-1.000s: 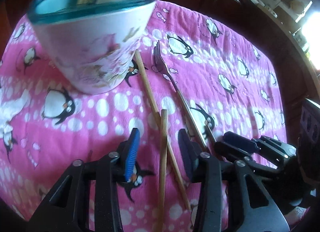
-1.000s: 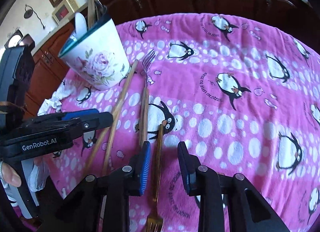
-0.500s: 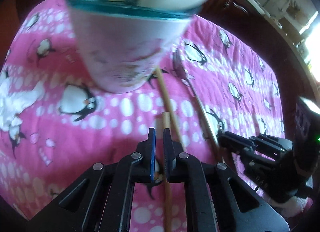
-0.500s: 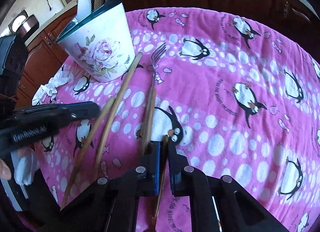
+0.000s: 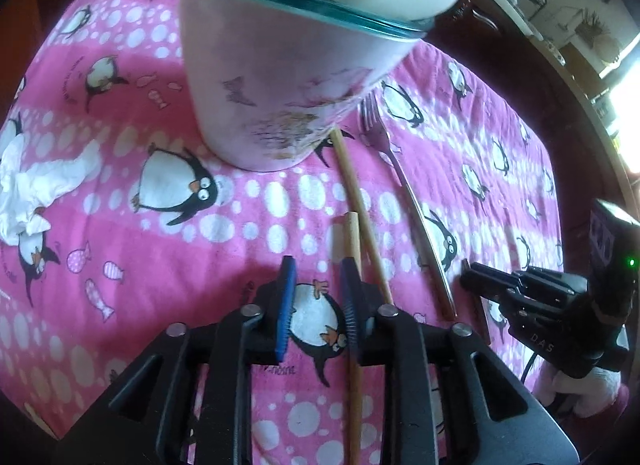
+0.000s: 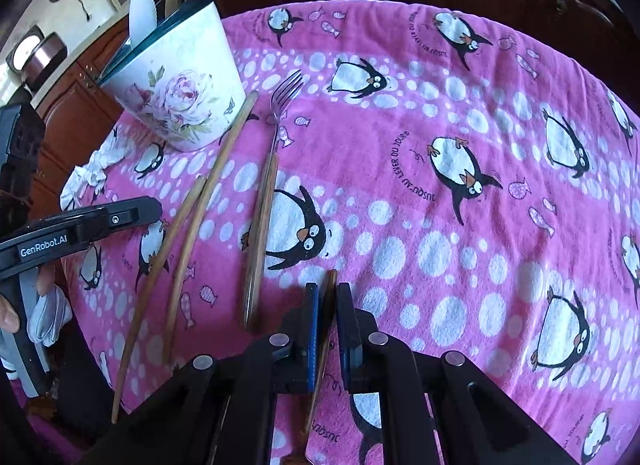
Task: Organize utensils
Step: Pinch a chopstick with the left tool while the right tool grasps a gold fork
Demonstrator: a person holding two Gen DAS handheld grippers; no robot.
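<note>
Pick-up step in hand; right gripper (image 6: 327, 305) pinches a fork handle (image 6: 325, 329) lying on the cloth (image 6: 400, 137) — lift not yet made. Left gripper (image 5: 318, 297) has just been opening, jaws part spread; chopstick (image 5: 352, 249) lies against the right pad's outer side, unheld. Next: raise the fork, tip it into the cup (image 6: 188, 93); left must re-centre on the chopstick.
</note>
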